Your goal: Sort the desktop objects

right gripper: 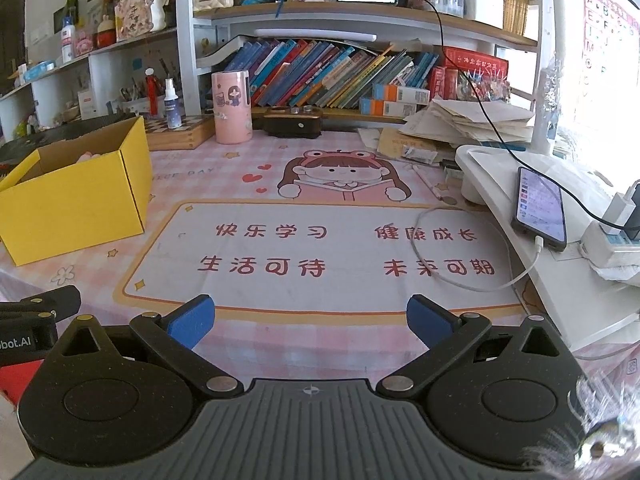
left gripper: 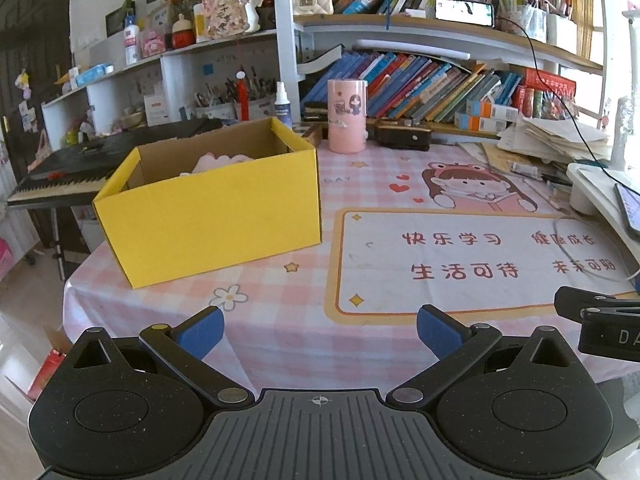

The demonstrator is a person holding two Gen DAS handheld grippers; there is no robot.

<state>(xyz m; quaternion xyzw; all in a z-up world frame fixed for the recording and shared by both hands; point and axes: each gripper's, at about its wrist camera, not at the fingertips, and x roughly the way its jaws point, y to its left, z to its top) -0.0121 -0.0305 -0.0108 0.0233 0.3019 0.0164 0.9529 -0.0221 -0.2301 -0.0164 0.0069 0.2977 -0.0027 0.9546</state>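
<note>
At the left of the frame a yellow box [left gripper: 208, 208] stands on the desk [left gripper: 280, 320], something pink inside. Left claw [left gripper: 320, 334] is apart and empty. Right claw [right gripper: 310, 322] is apart, empty too.

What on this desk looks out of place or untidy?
Nothing is spilled or broken. The pile of papers at the back right is loose and uneven, and a white cable trails from the phone in a loop over the desk mat. The yellow box stands upright.
</note>
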